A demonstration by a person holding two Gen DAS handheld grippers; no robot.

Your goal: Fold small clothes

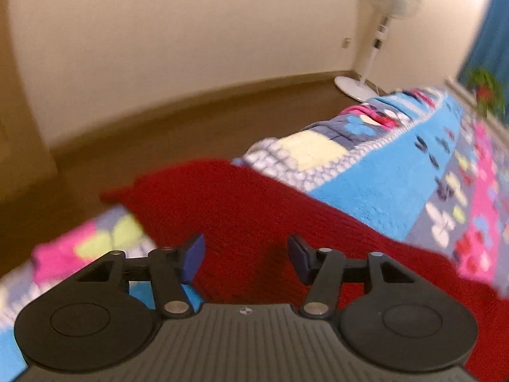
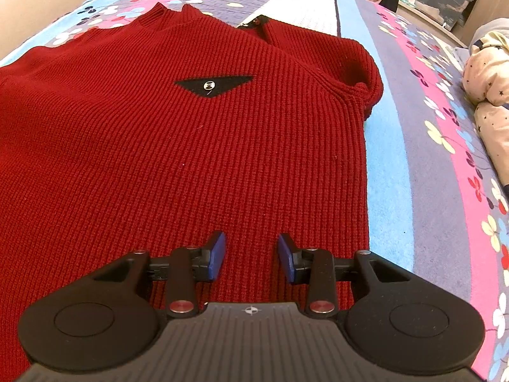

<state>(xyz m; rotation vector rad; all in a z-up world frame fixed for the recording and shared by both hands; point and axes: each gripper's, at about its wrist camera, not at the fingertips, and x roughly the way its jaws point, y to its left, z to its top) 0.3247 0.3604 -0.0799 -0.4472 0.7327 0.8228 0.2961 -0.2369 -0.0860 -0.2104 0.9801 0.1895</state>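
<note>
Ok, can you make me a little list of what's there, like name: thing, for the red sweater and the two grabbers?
garment: red sweater, spread flat, one sleeve folded in
badge: black triangle patch on the chest
surface: flowery blanket under it
left gripper: open, above the sweater, holding nothing
right gripper: open, above the sweater near its hem
background: white standing fan by the wall

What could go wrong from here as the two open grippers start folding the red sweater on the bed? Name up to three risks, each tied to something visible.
1. The red sweater is thick ribbed knit; the open right gripper may pinch only the top layer, so the fold drags unevenly.
2. The sleeve is bunched at the shoulder and could get trapped as a lump.
3. In the left wrist view the sweater lies near the bed edge; a pull by the left gripper might slide it off.
</note>
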